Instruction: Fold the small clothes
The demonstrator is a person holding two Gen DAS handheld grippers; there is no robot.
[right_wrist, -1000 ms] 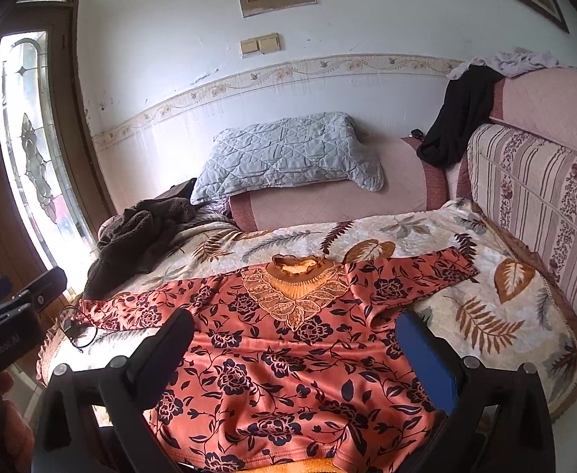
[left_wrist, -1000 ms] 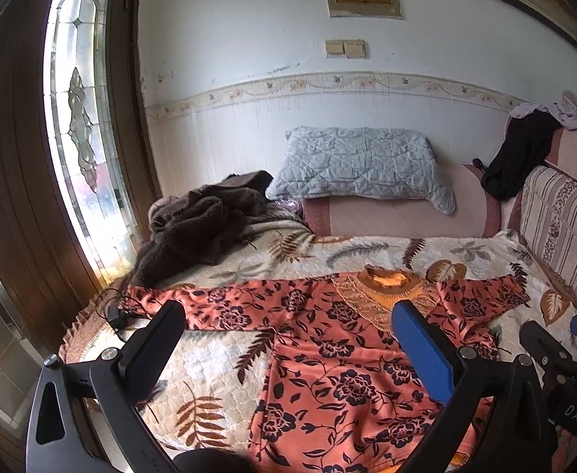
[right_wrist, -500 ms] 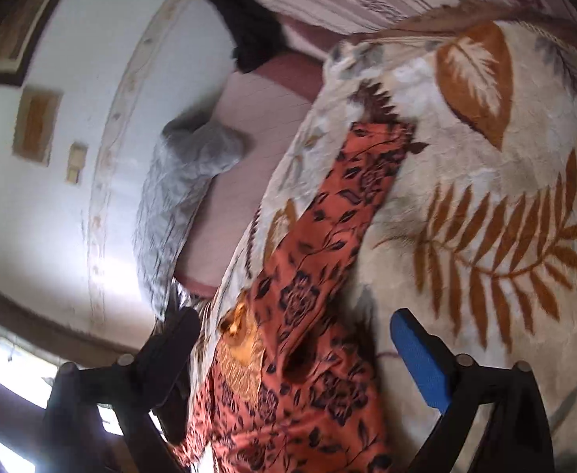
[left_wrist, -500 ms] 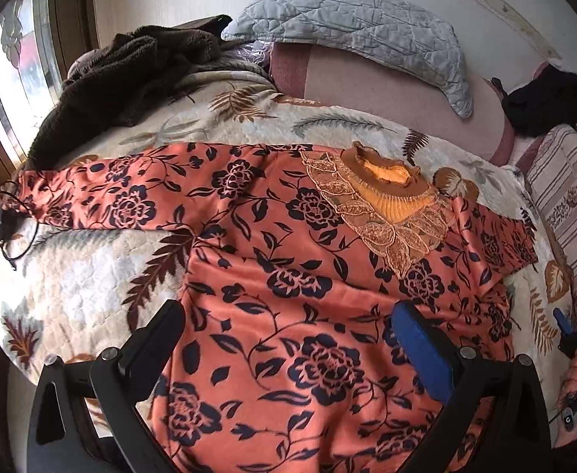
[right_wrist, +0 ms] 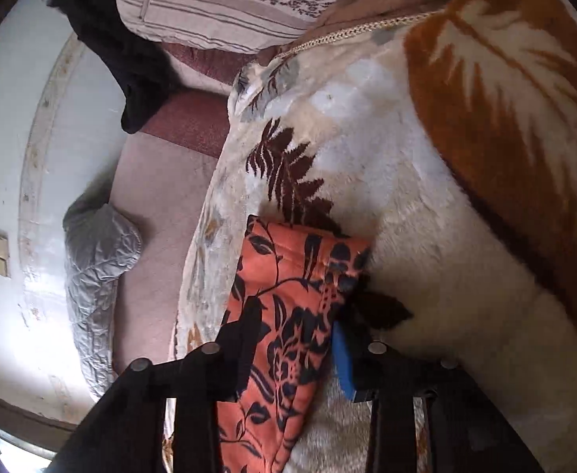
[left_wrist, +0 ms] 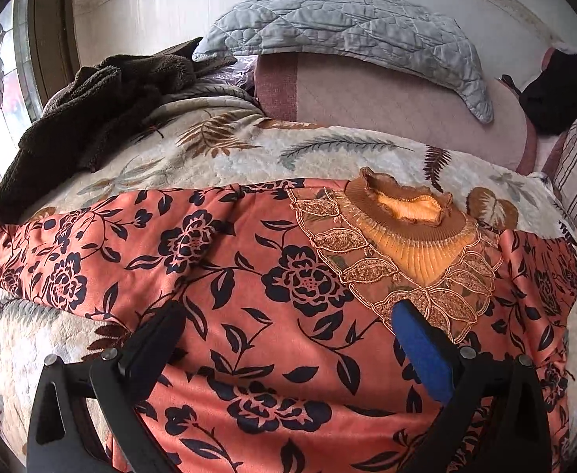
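An orange top with a dark flower print (left_wrist: 288,276) lies spread flat on a leaf-patterned blanket (left_wrist: 217,157), its brown knit collar (left_wrist: 406,205) toward the back. My left gripper (left_wrist: 284,315) is open and empty, low over the top's chest. My right gripper (right_wrist: 296,323) straddles the end of the top's right sleeve (right_wrist: 288,268), one finger on each side of the cloth. The jaws have narrowed around the sleeve, but I cannot tell if they pinch it.
A grey quilted pillow (left_wrist: 339,27) leans on the pink sofa back (left_wrist: 387,98). A brown fleece heap (left_wrist: 91,106) lies at the back left. Black clothing (right_wrist: 118,47) hangs over the striped sofa cushion (right_wrist: 217,4). A window is at the left.
Both grippers dropped closer to the top. The left one moved in over the chest. The right one rolled sideways, reached the right sleeve end, and its jaws narrowed around it.
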